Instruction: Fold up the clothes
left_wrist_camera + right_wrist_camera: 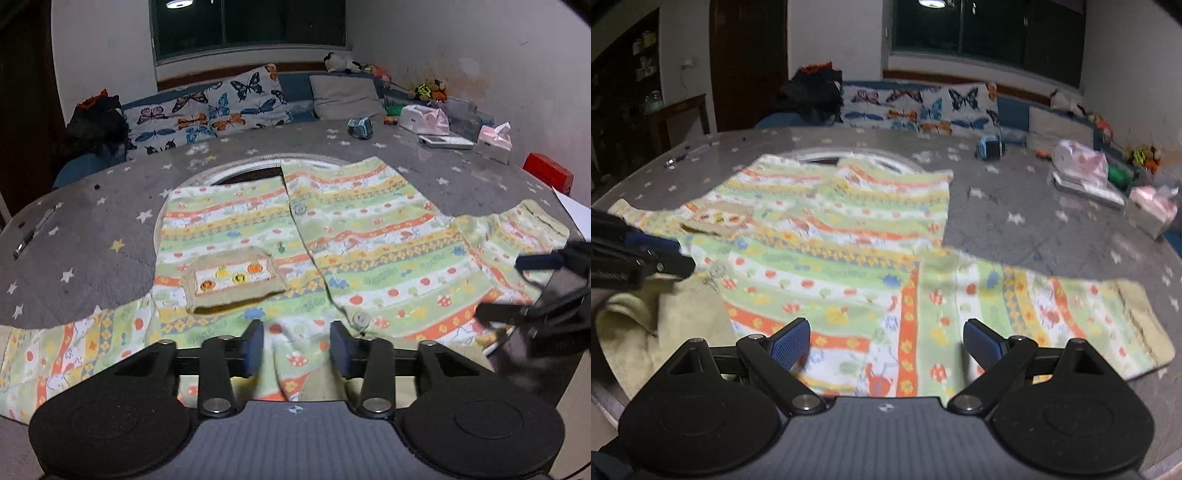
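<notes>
A child's striped button-front cardigan (pixel 369 240) printed with small fruits lies spread face up on the grey star-patterned bed cover (pixel 92 206), filling the middle of both views; its front placket with two buttons runs down the centre of the left wrist view, a patch pocket (pixel 232 280) sits left of centre, and one sleeve (pixel 1052 314) stretches out flat toward the lower right of the right wrist view. The left gripper (pixel 297 350) hovers at the hem near the lower button with its blue-padded jaws parted and fabric bunched between them but not pinched. The right gripper (pixel 886 343) hangs over the seam where sleeve meets body, jaws spread wide and holding nothing; that view is blurred, so finer detail is uncertain. The garment lies laid out rather than folded, though the near hem at lower left of the right wrist view is turned up, showing pale lining. This fits either smoothing the cardigan flat or reaching for a fold. A fold would call for pinching the sleeve or a side edge and carrying it across the body without dragging the rest.
</notes>
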Motion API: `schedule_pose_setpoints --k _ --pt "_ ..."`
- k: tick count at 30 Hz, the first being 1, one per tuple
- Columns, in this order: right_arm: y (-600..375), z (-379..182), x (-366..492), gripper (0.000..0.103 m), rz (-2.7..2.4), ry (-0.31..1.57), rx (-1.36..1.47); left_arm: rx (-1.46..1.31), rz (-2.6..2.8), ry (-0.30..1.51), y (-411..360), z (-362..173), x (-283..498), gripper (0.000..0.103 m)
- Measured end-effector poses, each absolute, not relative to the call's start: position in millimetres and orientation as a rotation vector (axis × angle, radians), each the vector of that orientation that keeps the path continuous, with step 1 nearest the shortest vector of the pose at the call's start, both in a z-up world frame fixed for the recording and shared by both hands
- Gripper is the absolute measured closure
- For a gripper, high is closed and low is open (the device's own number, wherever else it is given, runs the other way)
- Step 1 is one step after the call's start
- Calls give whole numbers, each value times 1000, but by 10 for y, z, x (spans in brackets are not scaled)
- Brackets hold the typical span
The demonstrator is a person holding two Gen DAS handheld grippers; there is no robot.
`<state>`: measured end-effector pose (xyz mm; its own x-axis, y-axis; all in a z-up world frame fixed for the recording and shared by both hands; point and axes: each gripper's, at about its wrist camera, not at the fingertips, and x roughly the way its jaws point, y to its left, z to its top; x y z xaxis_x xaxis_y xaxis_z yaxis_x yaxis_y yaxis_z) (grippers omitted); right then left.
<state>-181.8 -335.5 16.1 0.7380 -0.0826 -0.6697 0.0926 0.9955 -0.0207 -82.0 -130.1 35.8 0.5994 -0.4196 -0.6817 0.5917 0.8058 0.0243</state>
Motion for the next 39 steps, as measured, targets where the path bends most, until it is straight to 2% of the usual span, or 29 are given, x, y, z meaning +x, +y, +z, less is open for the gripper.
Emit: schedule_pose_setpoints --k 3,6,9,15,20,30,33,38,39 --pt "-3360 116 -1852 11 -92 742 16 253 -593 697 -1330 438 -807 44" --pt "-3444 158 -1931 11 -118 717 36 244 -594 680 -1363 513 -789 36" --pt "-3640 194 -2020 12 -182 691 81 225 -607 675 -1418 560 -780 31" --pt "-4233 180 -2225 21 -396 661 183 244 -627 665 -1570 555 -840 21" --pt "-4756 137 -2391 35 -567 622 273 257 -638 677 -1667 510 -869 20" --pt "-5274 43 -2499 52 -694 580 320 284 -648 708 -1802 434 -900 20" --pt "-5259 28 -2454 61 -691 580 291 290 -648 712 -1832 427 -912 19" --pt "-5210 37 -2434 91 -650 560 315 295 -640 720 -1851 412 -912 17" --pt "-5208 39 -2431 93 -645 556 326 292 -638 723 -1847 412 -907 17"
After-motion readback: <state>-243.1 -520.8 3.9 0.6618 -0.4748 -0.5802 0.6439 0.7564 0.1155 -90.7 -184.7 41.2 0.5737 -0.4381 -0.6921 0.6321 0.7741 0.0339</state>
